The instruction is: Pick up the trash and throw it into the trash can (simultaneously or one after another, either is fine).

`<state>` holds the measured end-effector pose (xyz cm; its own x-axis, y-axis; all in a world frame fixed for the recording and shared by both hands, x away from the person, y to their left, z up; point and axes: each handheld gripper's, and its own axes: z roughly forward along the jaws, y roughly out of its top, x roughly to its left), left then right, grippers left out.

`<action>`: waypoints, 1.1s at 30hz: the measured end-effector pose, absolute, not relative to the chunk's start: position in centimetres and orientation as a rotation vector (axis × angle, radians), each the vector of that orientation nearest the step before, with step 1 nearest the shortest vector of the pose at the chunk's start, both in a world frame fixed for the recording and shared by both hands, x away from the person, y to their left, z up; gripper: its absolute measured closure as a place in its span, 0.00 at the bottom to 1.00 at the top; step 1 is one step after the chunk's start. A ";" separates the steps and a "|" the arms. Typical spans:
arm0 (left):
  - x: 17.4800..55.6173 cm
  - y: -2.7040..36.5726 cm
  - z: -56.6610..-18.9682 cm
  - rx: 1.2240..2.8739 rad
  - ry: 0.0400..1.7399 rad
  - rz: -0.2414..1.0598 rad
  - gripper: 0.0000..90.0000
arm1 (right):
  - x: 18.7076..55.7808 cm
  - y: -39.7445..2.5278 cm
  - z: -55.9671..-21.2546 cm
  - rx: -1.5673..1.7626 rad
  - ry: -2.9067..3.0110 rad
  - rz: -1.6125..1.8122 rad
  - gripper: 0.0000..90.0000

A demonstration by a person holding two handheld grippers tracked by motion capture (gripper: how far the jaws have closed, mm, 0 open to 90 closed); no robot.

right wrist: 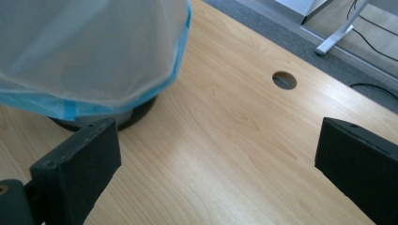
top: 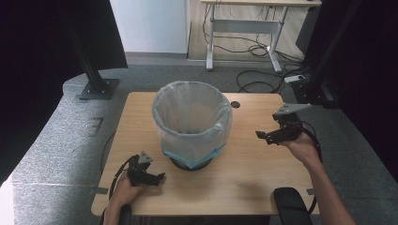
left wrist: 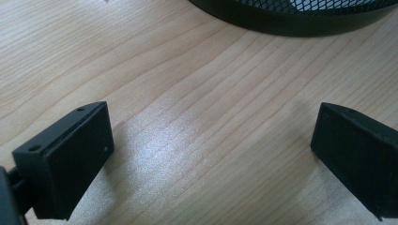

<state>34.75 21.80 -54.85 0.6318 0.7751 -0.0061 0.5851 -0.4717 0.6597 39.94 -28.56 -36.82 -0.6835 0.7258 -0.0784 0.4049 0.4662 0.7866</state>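
Pale wooden tabletop (top: 244, 173) carries a black mesh bin lined with a translucent blue-edged bag (top: 192, 123) at centre — left gripper (top: 157, 178), lower left, and right gripper (top: 262, 136), right, both spread wide, empty.

A lined bin (top: 192, 123) stands mid-table (top: 244, 178) (left tongs (top: 157, 178) and right tongs (top: 263, 136) flank it).

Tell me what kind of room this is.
Probably an office or lab set up for recording. A small wooden table with a lined waste bin stands between black curtains, with a desk and loose cables on the floor behind.
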 end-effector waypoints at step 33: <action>34.7 21.8 -54.9 2.220 1.057 0.392 0.00 | 38.7 -30.8 -51.1 1.095 2.357 0.904 0.01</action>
